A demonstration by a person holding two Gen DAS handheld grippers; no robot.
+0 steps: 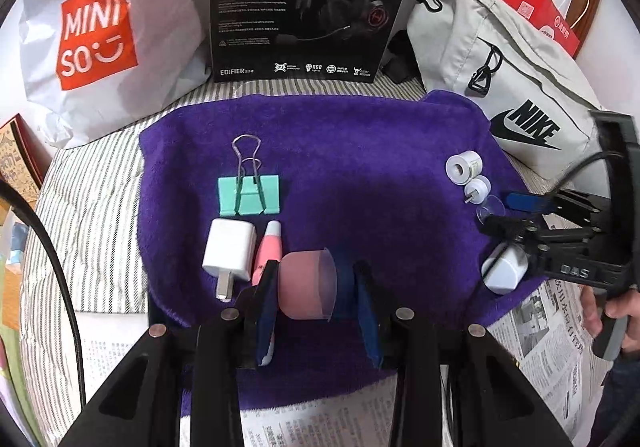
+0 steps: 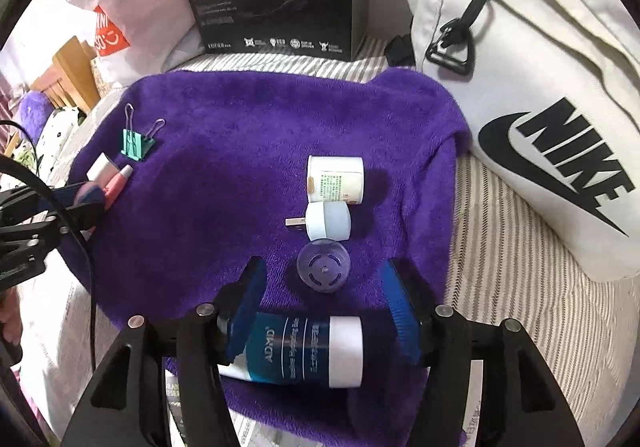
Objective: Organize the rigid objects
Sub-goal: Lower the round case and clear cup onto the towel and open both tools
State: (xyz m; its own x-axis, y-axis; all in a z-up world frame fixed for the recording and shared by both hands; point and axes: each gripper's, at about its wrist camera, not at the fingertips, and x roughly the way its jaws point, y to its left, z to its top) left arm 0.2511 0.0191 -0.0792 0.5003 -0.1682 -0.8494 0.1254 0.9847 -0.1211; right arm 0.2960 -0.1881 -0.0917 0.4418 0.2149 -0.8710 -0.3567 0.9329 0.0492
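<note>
On the purple towel (image 1: pixel 360 143) (image 2: pixel 240 119) my left gripper (image 1: pixel 316 271) is shut on a pink translucent cap (image 1: pixel 306 285). Beside it lie a white charger (image 1: pixel 229 253), a pink tube (image 1: pixel 269 247) and a green binder clip (image 1: pixel 249 195). My right gripper (image 2: pixel 325 287) stands open over a blue-and-white ADMD tube (image 2: pixel 296 351) lying across the towel beneath its fingers, the right pad apart from it. A clear round cap (image 2: pixel 323 267) sits just ahead of the tips, then a small white plug light (image 2: pixel 328 221) and a white roll (image 2: pixel 336 179).
A white Miniso bag (image 1: pixel 92 35), a black Edifier headset box (image 1: pixel 312 3) and a grey Nike bag (image 2: pixel 540 119) ring the towel's far side. Striped bedding (image 2: pixel 500 247) and newspaper (image 1: pixel 548 327) lie around it. A cable (image 1: pixel 48 247) hangs at left.
</note>
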